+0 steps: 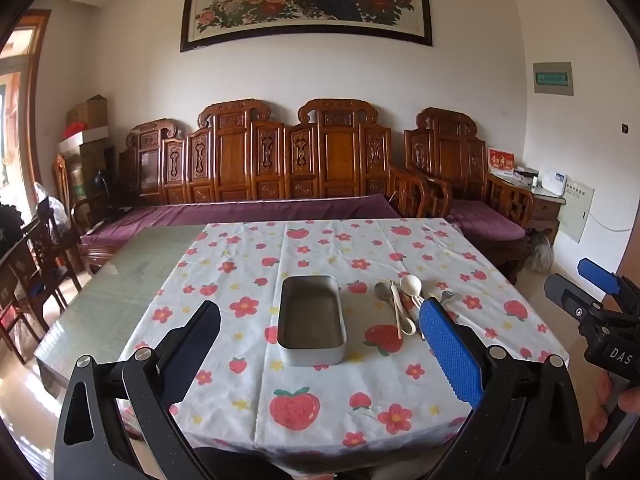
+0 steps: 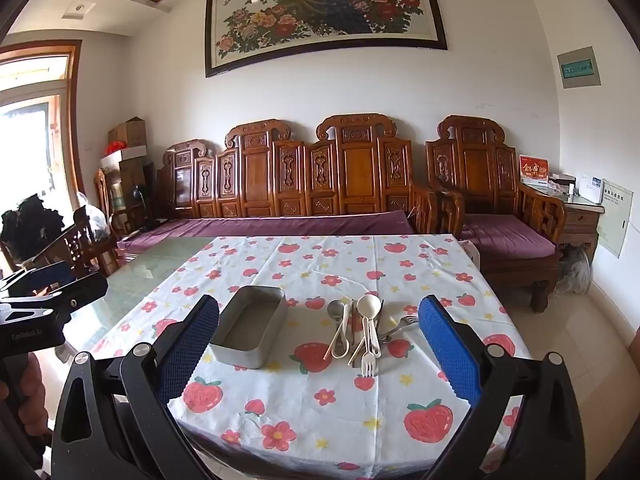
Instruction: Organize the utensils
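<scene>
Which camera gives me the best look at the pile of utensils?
The right wrist view: the utensils lie unobstructed between its tongs, spoons and forks distinct. In the left wrist view the pile sits farther off, partly hidden behind a blue finger.

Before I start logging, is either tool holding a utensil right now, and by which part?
Nothing is held. The left tool and right tool are both open; the utensils lie beside the metal tin.
</scene>
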A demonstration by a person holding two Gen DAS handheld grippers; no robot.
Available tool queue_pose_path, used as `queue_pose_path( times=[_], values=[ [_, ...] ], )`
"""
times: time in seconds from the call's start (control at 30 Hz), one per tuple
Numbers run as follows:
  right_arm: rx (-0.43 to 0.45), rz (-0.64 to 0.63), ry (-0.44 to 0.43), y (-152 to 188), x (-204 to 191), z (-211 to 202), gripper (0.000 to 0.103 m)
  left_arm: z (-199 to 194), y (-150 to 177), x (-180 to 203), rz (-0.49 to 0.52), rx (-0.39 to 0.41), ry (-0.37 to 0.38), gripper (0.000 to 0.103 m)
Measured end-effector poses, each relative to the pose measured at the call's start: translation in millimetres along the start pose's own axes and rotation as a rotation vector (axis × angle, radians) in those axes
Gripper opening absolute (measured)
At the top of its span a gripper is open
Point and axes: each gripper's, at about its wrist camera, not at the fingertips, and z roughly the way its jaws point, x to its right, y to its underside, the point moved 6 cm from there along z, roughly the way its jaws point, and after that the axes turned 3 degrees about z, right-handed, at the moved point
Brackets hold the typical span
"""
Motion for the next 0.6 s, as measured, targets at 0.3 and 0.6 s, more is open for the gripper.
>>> queue_pose_path(
  times=[0.3,0.6],
  values=[
    [0.007,0.007,-0.004,-1.0,1.3,-2.6,0.101,-0.4,0.5,-0.4,0.003,-0.002,0.002,0.097],
    [0.006,0.005,-0.003,-1.3,-0.7,-1.8,0.101,0.1,0.0,-0.8,0.002,-0.004,-0.001,0.097]
  ],
)
